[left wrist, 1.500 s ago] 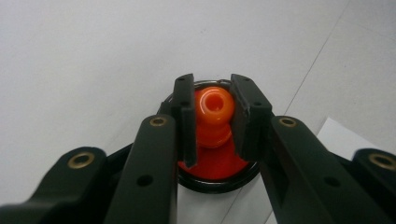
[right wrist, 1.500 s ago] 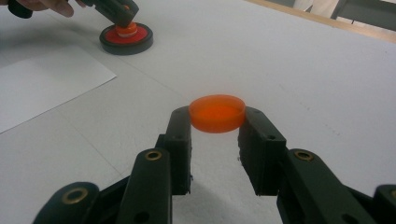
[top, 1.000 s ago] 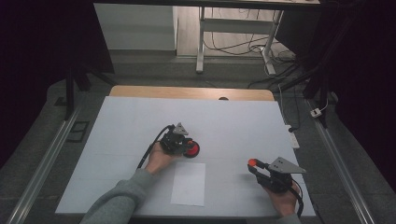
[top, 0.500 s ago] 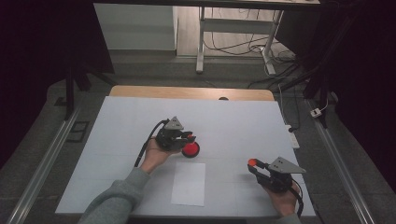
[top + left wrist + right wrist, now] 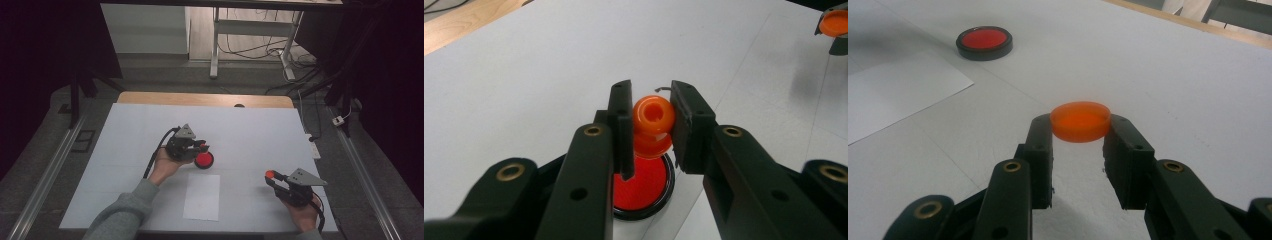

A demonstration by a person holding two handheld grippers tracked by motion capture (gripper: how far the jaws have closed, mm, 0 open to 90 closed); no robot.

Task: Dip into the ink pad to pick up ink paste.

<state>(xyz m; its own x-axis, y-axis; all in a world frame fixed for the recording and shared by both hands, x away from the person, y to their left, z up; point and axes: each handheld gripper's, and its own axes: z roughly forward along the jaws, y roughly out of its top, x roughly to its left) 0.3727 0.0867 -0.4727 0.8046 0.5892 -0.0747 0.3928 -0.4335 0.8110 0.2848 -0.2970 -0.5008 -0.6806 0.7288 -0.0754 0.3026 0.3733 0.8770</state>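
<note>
My left gripper (image 5: pixel 652 100) is shut on an orange knobbed piece (image 5: pixel 653 116), its round top pinched between the pads. It hangs just above a round red pad in a black case (image 5: pixel 644 187) on the white table. In the high view the left gripper (image 5: pixel 196 148) is left of centre, beside the red pad (image 5: pixel 204 160). My right gripper (image 5: pixel 1080 131) is shut on a flat orange disc (image 5: pixel 1080 121), held level a little above the table. The high view has the right gripper (image 5: pixel 273 179) and its disc (image 5: pixel 270 174) near the front right.
A white sheet of paper (image 5: pixel 202 196) lies near the table's front edge, between the two hands. From the right gripper view the red pad (image 5: pixel 984 42) is far left, past the paper's corner (image 5: pixel 893 95). A wooden strip (image 5: pixel 200 99) borders the table's far edge.
My left gripper has risen a little with the orange knobbed piece, away from the red pad. The right gripper has kept still.
</note>
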